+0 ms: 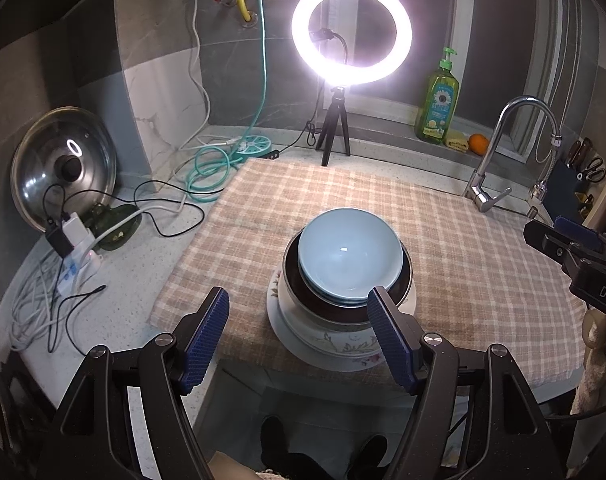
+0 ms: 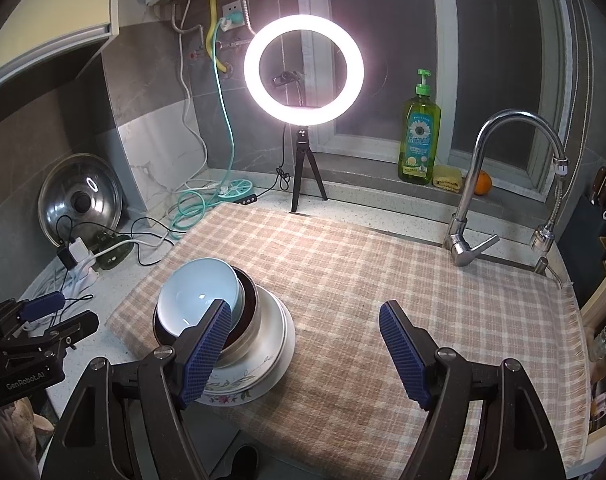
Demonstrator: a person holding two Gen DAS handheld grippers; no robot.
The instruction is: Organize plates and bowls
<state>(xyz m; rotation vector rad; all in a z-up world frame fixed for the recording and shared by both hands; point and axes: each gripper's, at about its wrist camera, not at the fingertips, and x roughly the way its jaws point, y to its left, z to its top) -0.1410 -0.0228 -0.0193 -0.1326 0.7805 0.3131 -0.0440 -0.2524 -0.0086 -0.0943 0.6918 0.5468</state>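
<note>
On the checked cloth (image 1: 463, 240) near the front edge of the bench (image 1: 115, 280) stands one stack: a pale blue bowl (image 1: 349, 252) nested in a dark bowl (image 1: 291, 268) on floral plates (image 1: 335, 346). It sits just ahead of the left tongs (image 1: 299, 336), released and empty, and is round with no long axis, mouth up. The right tongs (image 2: 305, 356), equally released, have it off their left finger, so the left hand looks nearer.

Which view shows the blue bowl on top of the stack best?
The left wrist view: the blue bowl sits central and whole, its inside fully visible. In the right wrist view the same bowl is off to the left, tilted in perspective, and partly hidden behind a finger of the right gripper.
</note>
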